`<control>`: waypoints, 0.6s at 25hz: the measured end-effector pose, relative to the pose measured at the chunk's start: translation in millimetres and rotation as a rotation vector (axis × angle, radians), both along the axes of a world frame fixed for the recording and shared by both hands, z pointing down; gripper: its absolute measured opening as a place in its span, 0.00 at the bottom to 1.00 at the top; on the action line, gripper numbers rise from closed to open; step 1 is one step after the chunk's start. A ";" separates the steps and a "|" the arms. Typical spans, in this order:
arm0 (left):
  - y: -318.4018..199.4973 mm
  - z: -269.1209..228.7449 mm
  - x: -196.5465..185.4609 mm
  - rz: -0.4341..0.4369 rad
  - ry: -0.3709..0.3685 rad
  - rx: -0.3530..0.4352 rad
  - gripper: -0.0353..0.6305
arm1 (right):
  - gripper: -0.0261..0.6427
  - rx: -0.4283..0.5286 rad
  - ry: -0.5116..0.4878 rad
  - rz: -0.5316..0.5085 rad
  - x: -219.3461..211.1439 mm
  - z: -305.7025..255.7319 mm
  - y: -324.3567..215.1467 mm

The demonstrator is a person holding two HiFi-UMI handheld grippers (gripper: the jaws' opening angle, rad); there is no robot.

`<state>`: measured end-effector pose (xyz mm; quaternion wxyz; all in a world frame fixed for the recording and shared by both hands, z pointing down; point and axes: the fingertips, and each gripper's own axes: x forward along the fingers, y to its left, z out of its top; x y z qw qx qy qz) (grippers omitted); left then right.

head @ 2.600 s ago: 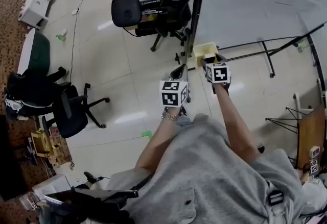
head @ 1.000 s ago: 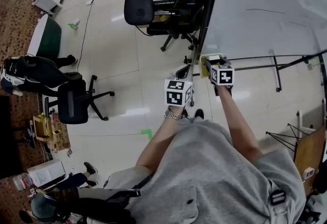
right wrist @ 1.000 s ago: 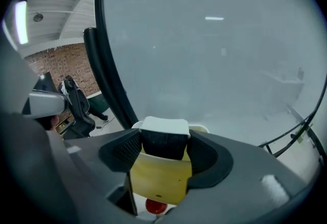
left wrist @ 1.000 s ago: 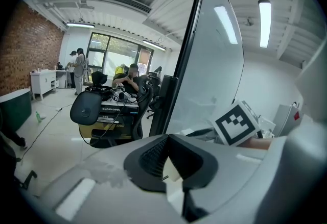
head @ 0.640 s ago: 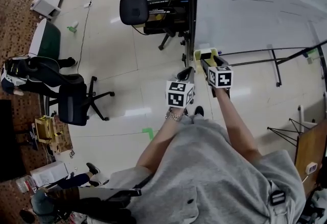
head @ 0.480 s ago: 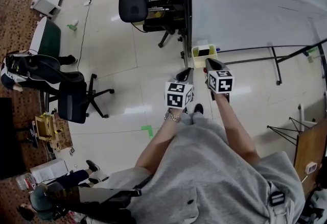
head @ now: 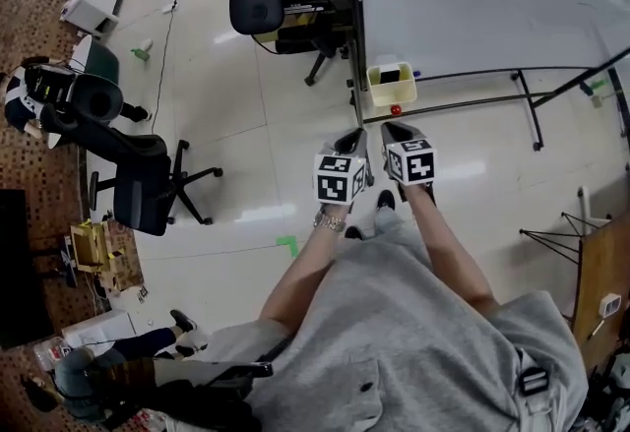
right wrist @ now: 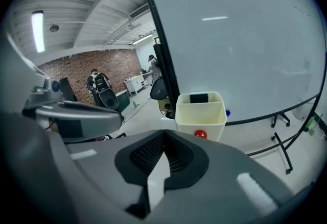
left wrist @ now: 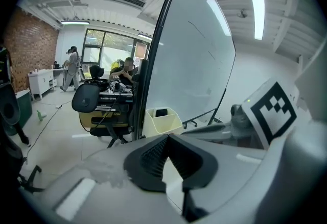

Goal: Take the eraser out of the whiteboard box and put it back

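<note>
Head view shows both grippers drawn back from the box that they reached into a second ago. The right gripper has let go, and its jaws are now closed on nothing; the left gripper is closed and empty too. The eraser sits in the box's rear compartment, so the return looks done.

the pale, glossy tiled floor spreads beneath and beyond the fingers. just ahead and to their right, the whiteboard's black stand legs rest on it. well to the left of the fingers stands a black office chair; a second chair stands farther ahead. a green tape mark lies behind them.
</note>
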<state>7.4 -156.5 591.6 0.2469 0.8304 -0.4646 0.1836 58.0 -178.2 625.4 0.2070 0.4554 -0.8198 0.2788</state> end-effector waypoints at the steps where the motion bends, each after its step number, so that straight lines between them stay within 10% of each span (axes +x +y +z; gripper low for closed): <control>1: 5.4 -2.8 -0.8 0.007 0.010 0.003 0.06 | 0.04 -0.003 0.002 -0.007 -6.5 -1.1 10.3; 15: 103.8 5.8 -21.3 0.057 0.082 -0.034 0.06 | 0.04 0.015 0.077 -0.034 -45.8 -14.8 133.4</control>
